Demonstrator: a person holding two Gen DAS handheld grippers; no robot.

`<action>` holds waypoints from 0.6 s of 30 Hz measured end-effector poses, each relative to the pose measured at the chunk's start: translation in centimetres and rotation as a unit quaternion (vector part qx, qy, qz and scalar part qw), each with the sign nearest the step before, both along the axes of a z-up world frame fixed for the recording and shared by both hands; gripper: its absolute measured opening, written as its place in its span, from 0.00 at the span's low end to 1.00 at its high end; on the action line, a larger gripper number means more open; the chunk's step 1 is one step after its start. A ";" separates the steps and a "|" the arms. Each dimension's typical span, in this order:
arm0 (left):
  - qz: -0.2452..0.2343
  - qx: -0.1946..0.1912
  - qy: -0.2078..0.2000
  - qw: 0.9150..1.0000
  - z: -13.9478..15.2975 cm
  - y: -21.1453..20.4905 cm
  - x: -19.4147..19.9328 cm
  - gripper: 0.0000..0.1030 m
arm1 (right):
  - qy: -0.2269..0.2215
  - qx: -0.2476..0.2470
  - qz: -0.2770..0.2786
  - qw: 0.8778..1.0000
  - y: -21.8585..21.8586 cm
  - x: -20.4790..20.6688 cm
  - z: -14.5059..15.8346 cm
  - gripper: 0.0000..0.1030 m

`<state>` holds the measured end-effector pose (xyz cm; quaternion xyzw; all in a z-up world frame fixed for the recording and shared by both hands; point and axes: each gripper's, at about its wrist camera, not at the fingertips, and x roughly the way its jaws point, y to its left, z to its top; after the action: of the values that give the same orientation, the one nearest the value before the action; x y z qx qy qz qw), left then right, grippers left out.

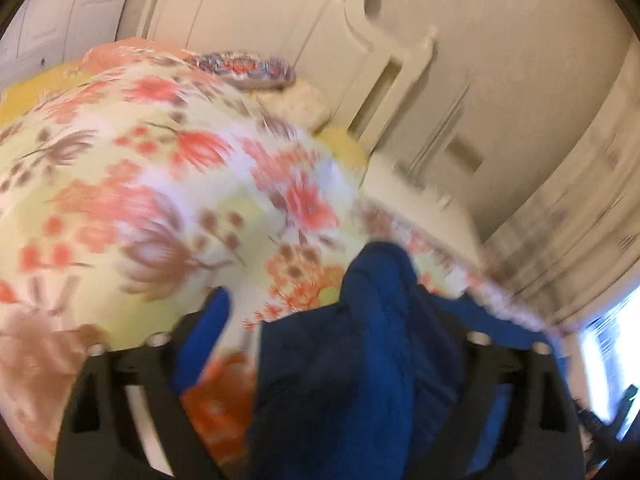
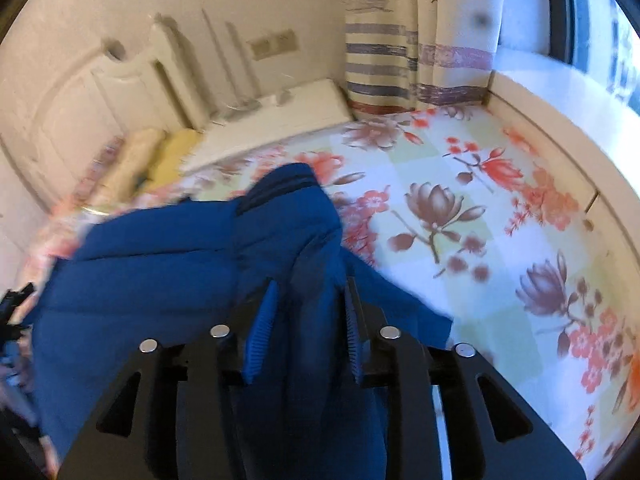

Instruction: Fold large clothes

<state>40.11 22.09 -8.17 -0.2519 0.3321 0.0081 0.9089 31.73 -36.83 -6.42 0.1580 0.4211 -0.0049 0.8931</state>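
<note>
A blue padded jacket (image 2: 168,264) lies bunched on a bed with a floral sheet (image 2: 460,216). My right gripper (image 2: 308,320) is shut on a thick fold of the jacket, its blue ribbed pads (image 2: 262,328) pressing the cloth from both sides. In the left wrist view the jacket (image 1: 360,360) drapes over the right finger of my left gripper (image 1: 332,320). The left blue finger (image 1: 204,340) stands apart with floral sheet (image 1: 140,184) showing beside it, so the jaws stand wide. This view is blurred.
A cream headboard (image 1: 280,40) and pillows (image 1: 248,68) stand at the bed's head. A striped curtain (image 2: 416,40) and a window ledge (image 2: 560,96) border the bed's far side. A white bedside unit (image 2: 280,112) sits by the headboard.
</note>
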 end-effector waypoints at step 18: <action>-0.233 0.105 0.033 0.966 -3.9 -3.5 -14.8 0.97 | -0.064 -0.015 0.135 0.989 1.4 -17.0 -2.3 0.89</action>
<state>25.28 18.55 -12.11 -0.0705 0.4086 -0.1604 0.8957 14.74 -35.43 -8.72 0.0865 0.3807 0.1195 0.9129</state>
